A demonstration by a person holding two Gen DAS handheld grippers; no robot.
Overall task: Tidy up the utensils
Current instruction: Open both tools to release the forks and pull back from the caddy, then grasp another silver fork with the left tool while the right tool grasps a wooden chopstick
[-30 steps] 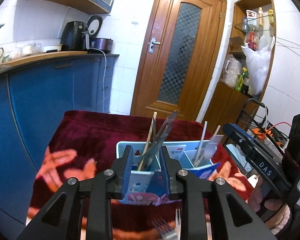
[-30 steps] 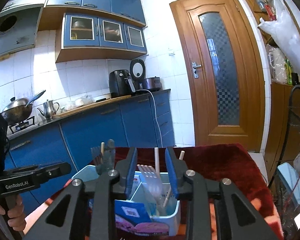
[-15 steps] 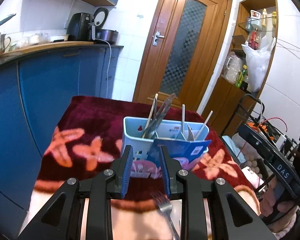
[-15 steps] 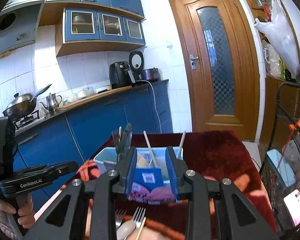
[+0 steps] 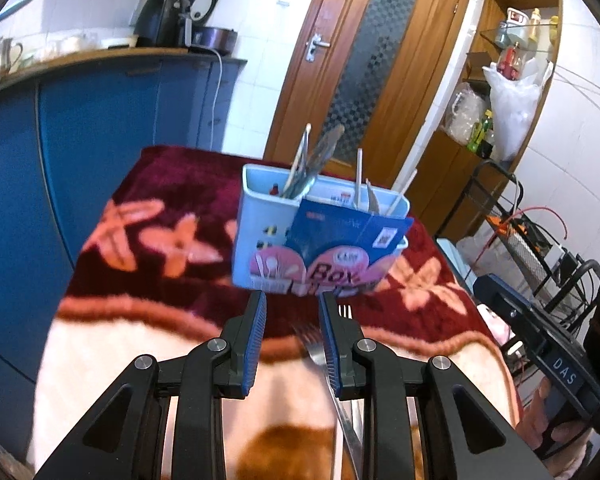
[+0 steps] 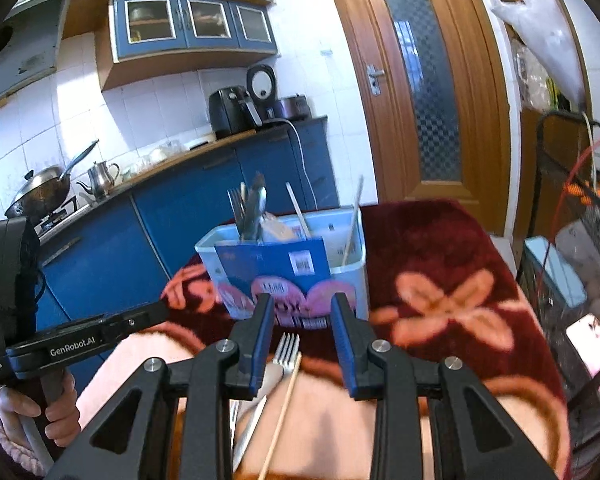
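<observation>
A light blue utensil box (image 5: 320, 240) (image 6: 296, 268) stands upright on the red flowered blanket (image 5: 172, 216), holding forks, spoons and chopsticks. My left gripper (image 5: 292, 320) is open and empty, just short of the box and above the cloth. A fork (image 5: 320, 356) lies under its right finger. My right gripper (image 6: 300, 324) is open and empty, also short of the box. Below it lie a fork (image 6: 286, 350), a spoon (image 6: 260, 392) and a single chopstick (image 6: 282, 412).
Blue kitchen cabinets (image 5: 100, 128) run along the table's left side. A wooden door (image 5: 364, 60) is behind. A black wire rack (image 5: 540, 240) with cables stands to the right. The left gripper's handle (image 6: 72, 344) shows at the left in the right wrist view.
Both grippers have pulled back from the box and tilted down. The loose fork, spoon and chopstick on the cloth have come into view below them.
</observation>
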